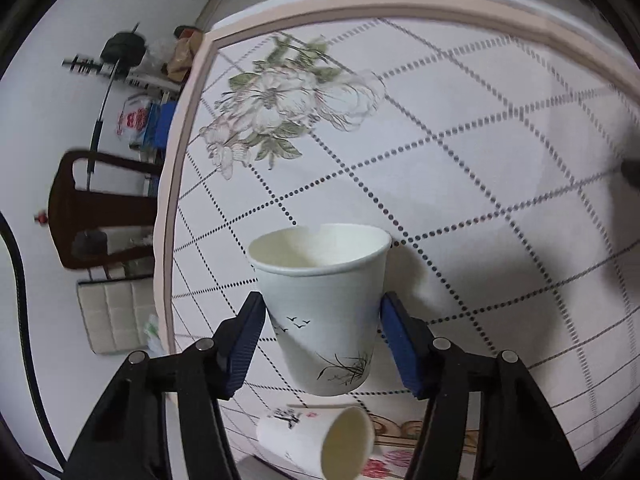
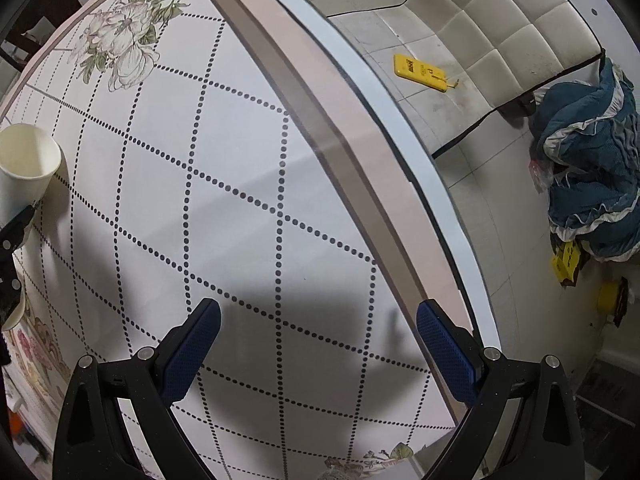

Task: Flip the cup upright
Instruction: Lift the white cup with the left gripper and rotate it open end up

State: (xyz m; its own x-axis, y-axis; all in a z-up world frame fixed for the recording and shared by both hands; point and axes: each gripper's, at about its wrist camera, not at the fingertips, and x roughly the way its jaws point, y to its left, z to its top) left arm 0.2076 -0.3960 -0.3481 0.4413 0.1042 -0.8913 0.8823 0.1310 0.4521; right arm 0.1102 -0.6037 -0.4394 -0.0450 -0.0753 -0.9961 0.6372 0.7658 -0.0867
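Observation:
A white paper cup (image 1: 324, 304) with bird and grass drawings is held mouth-up, slightly tilted, above the table. My left gripper (image 1: 322, 334) is shut on its sides with both blue pads touching it. The same cup (image 2: 24, 168) shows at the left edge of the right wrist view. A second paper cup (image 1: 320, 440) lies on its side on the table below the held one, mouth toward the camera. My right gripper (image 2: 318, 350) is open and empty above the table near its right edge.
The table (image 1: 460, 168) has a white cloth with dotted diamond lines and flower prints and a pink rim. A dark chair (image 1: 100, 208) and clutter stand past its left edge. On the floor are a cushioned seat (image 2: 508, 28), a yellow object (image 2: 420, 72) and blue cloth (image 2: 592, 168).

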